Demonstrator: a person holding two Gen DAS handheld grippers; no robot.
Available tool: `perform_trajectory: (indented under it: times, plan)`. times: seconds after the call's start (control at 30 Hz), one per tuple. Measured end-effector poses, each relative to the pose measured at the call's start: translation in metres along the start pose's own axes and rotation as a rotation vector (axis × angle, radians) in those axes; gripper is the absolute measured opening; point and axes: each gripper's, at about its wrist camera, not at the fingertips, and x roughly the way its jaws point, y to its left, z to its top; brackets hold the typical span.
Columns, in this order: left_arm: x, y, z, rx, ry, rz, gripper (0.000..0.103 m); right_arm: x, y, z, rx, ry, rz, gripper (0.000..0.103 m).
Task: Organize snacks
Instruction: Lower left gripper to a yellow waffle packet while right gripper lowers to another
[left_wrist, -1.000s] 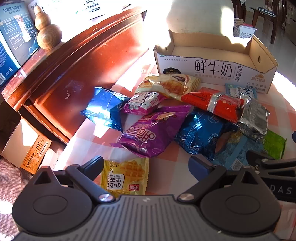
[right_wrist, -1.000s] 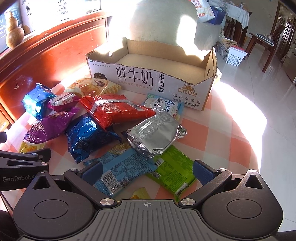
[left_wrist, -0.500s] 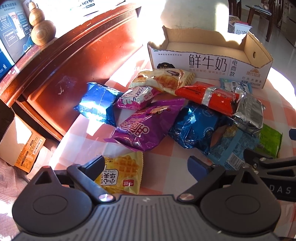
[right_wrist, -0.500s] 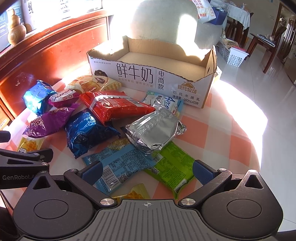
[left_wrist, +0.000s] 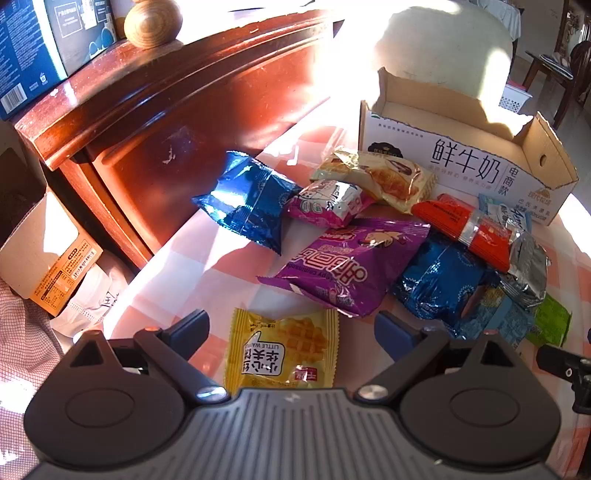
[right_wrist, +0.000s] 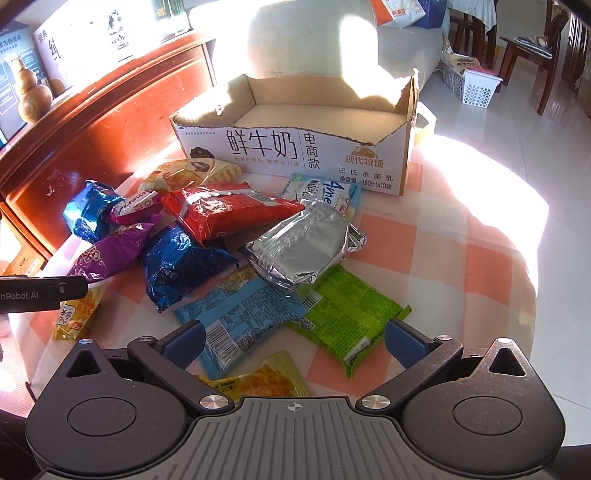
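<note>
Left wrist view: I hold my left hand-held gripper (left_wrist: 291, 332) spread wide around the yellow waffle packet (left_wrist: 282, 350), ready to grab; empty milk carton box (left_wrist: 465, 162) waits at one o'clock.

Crinkled, glossy foil wrappers catch hard sunlight: a metallic blue packet (left_wrist: 247, 201), a shiny purple bag (left_wrist: 347, 266) and a bare silver foil pouch (right_wrist: 303, 247), mirror-bright and creased. The yellow waffle packet (left_wrist: 282, 350) and the green wrapper (right_wrist: 351, 317) look like smoother plastic film with a duller sheen. Behind them stands a cardboard box (right_wrist: 295, 147), matt brown inside, printed white paper outside, its top edge torn rough. The checked tablecloth (right_wrist: 461, 258) looks smooth, with a slight sheen. The wooden cabinet (left_wrist: 177, 110) is polished red-brown, scuffed in places. The gripper housings are matt black plastic with ribbed grey faces.
</note>
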Motion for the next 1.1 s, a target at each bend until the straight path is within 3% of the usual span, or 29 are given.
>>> perform_trajectory:
  times: [0.53, 0.77, 0.9, 1.0, 1.1]
  plan:
    - [0.044, 0.008, -0.008, 0.006, 0.060, 0.062, 0.096, 0.006, -0.008, -0.031, 0.018, 0.097, 0.085, 0.098]
    - [0.055, -0.001, -0.011, 0.034, 0.053, 0.031, 0.095, 0.013, -0.012, -0.032, 0.047, 0.134, 0.108, 0.096]
    - [0.053, -0.008, -0.013, 0.057, 0.055, -0.023, 0.090, 0.019, -0.013, -0.036, 0.060, 0.169, 0.118, 0.096]
    - [0.050, -0.019, -0.017, 0.093, 0.081, -0.111, 0.088, 0.018, -0.010, -0.037, 0.043, 0.166, 0.122, 0.097]
    - [0.041, -0.039, -0.027, 0.205, 0.092, -0.212, 0.088, 0.017, -0.010, -0.037, 0.041, 0.168, 0.154, 0.097]
